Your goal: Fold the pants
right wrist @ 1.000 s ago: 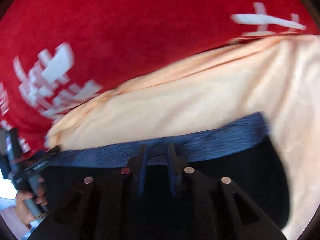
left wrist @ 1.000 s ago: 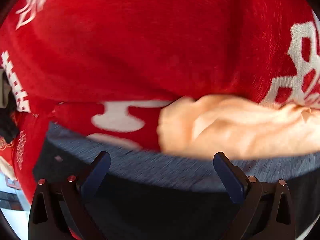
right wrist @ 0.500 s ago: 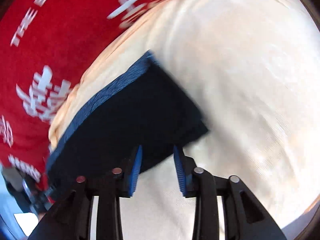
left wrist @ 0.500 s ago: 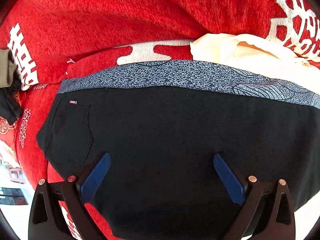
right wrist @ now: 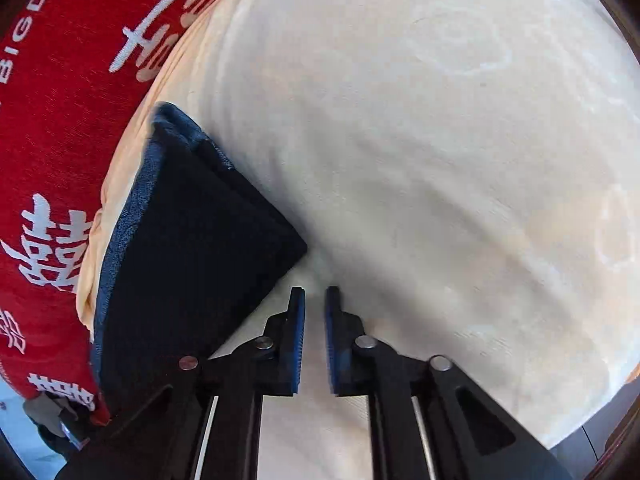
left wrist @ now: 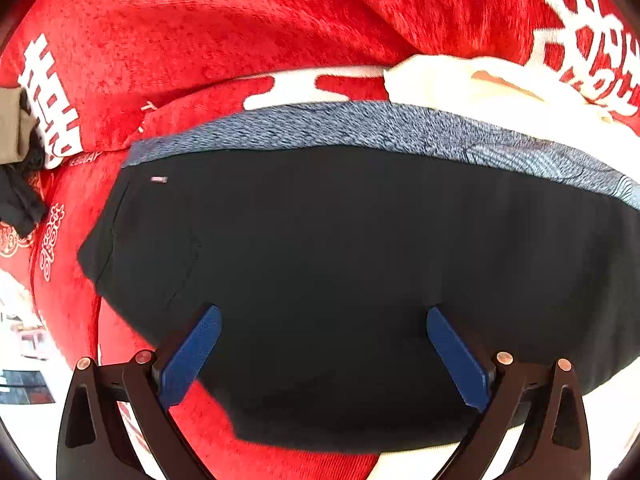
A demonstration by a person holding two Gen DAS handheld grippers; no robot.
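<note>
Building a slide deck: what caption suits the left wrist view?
Open left gripper above folded black pants on a red blanket.

Surface: I see a red blanket (left wrist: 248, 32) with white Chinese characters and some Latin lettering; it carries everything here
Directly on it: black pants (left wrist: 340, 264) with a blue patterned waistband, folded flat; a cream cloth (right wrist: 420, 160) spread wide just beside them
Overlap: in my right wrist view the pants' (right wrist: 192, 248) right edge lies on the cream cloth; their left part rests on the blanket (right wrist: 60, 120)
</note>
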